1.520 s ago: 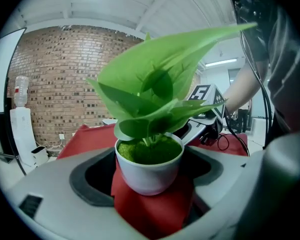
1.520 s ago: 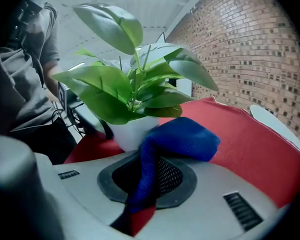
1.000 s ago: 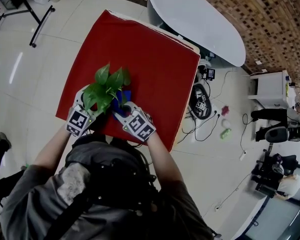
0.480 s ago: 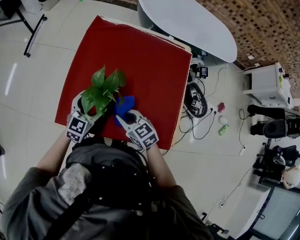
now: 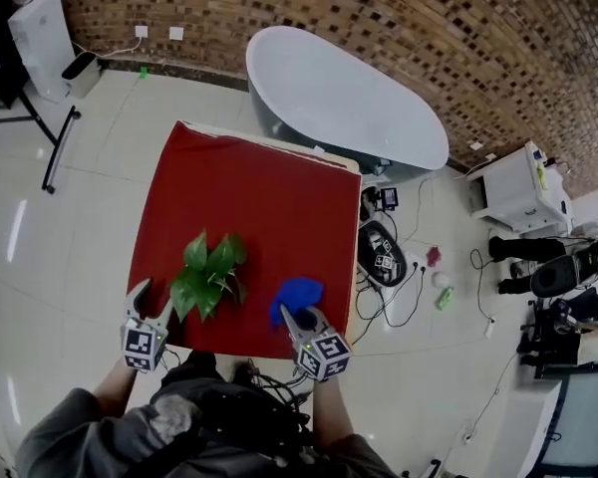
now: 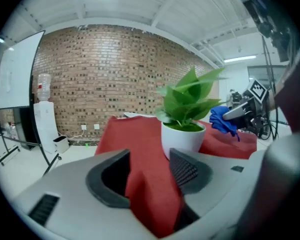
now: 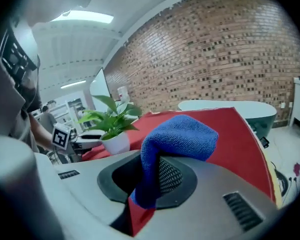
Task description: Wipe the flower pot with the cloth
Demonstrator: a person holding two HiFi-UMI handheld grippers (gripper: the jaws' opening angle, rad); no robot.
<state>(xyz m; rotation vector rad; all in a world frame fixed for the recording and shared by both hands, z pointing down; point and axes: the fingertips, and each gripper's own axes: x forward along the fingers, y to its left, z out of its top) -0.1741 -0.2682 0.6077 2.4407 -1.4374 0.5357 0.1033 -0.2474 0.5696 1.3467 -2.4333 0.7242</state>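
Note:
A white flower pot (image 6: 182, 140) with a leafy green plant (image 5: 209, 272) stands on the red table (image 5: 259, 187), near its front edge. My left gripper (image 5: 151, 300) is to the left of the pot and apart from it. Its jaws are closing, and in the left gripper view only the red tabletop shows in the gap of the left gripper (image 6: 150, 160). Right of the plant, my right gripper (image 5: 297, 317) is shut on a blue cloth (image 5: 297, 295). In the right gripper view the cloth (image 7: 182, 136) drapes over one pad, with the pot (image 7: 115, 143) off to the left.
A white bathtub (image 5: 349, 98) stands behind the table against a brick wall. Cables and small devices (image 5: 384, 252) lie on the floor to the table's right, and a white cabinet (image 5: 523, 187) stands beyond them. A white unit (image 5: 45, 28) stands far left.
Both grippers have drawn back from the pot toward the person. The left has let go of the pot. The right has carried the blue cloth off to the right. The head view has tilted up.

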